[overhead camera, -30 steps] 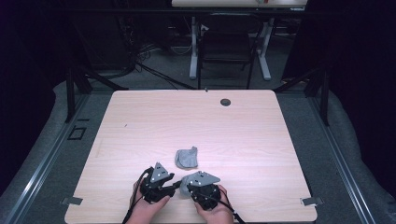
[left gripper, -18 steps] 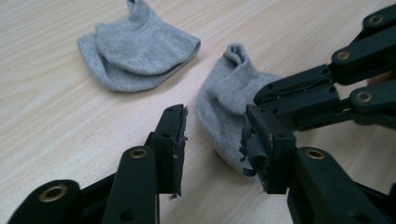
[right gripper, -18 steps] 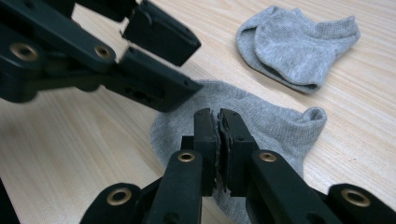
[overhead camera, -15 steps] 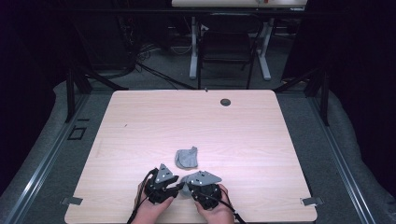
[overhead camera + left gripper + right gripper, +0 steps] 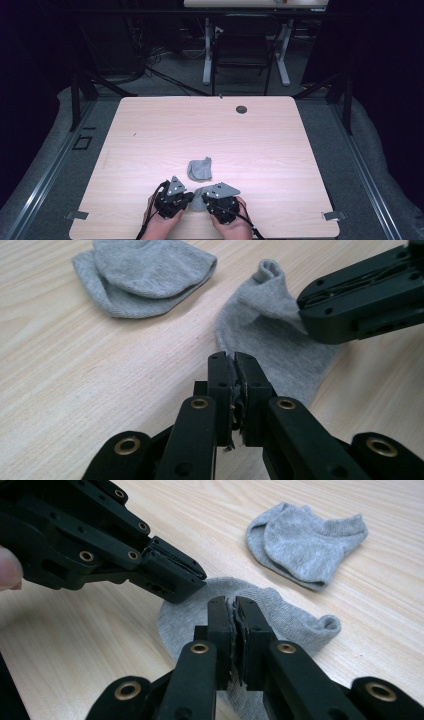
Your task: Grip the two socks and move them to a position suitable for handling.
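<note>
Down at the near edge of the wooden table, a flat grey sock lies stretched between the two grippers. The left gripper has just been closing, and its jaws now pinch the sock's near edge, with a sliver of grey cloth showing between the pads. The right gripper has its jaws pressed together on the opposite end of the same sock, fabric bunched at their tips. Seen from above, the two tools sit close, one either side of the sock, left gripper and right gripper, a hand behind each.

Just beyond the flat sock, farther from the person, lies a second grey sock, folded over on itself; it is near the flat one but apart from it, and nothing touches it. Well beyond the sock, by the table's far edge, is a small dark round hole. Past that edge stand a black chair and the white legs of another table. Nothing lies between the two socks.
</note>
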The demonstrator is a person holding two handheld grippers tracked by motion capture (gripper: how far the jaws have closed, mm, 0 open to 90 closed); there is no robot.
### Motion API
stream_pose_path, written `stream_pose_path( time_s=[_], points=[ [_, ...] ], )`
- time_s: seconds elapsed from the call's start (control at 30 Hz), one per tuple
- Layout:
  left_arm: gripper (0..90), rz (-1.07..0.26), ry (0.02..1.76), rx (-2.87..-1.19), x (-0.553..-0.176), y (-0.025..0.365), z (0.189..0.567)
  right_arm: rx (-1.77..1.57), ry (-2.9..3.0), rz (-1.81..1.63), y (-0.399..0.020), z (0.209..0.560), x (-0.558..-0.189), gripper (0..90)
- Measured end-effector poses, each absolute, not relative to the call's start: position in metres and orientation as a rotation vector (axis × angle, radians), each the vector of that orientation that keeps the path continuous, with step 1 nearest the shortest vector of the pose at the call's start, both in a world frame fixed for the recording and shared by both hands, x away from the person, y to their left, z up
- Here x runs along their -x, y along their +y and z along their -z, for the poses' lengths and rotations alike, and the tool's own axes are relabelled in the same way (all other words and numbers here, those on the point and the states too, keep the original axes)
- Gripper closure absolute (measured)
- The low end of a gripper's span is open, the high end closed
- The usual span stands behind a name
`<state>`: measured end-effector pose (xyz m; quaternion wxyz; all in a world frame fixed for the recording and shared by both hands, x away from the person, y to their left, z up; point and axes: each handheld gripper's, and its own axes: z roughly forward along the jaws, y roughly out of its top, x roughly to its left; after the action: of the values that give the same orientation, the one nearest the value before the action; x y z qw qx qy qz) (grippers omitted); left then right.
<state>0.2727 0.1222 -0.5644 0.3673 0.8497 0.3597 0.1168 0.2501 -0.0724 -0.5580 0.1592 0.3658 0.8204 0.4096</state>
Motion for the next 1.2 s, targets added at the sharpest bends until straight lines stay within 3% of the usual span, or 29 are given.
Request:
stream_pose_path(
  time_s=[0.6, 1.2],
  points=[
    [87.1, -0.294, 0.972, -2.163, -0.276, 0.14, 0.559, -1.079, 2.297, -1.153, -0.109, 0.541, -0.254, 85.6],
    [87.0, -0.295, 1.014, -2.193, -0.278, 0.149, 0.565, -1.242, 2.346, -1.037, -0.134, 0.564, -0.255, 79.1]
  ],
)
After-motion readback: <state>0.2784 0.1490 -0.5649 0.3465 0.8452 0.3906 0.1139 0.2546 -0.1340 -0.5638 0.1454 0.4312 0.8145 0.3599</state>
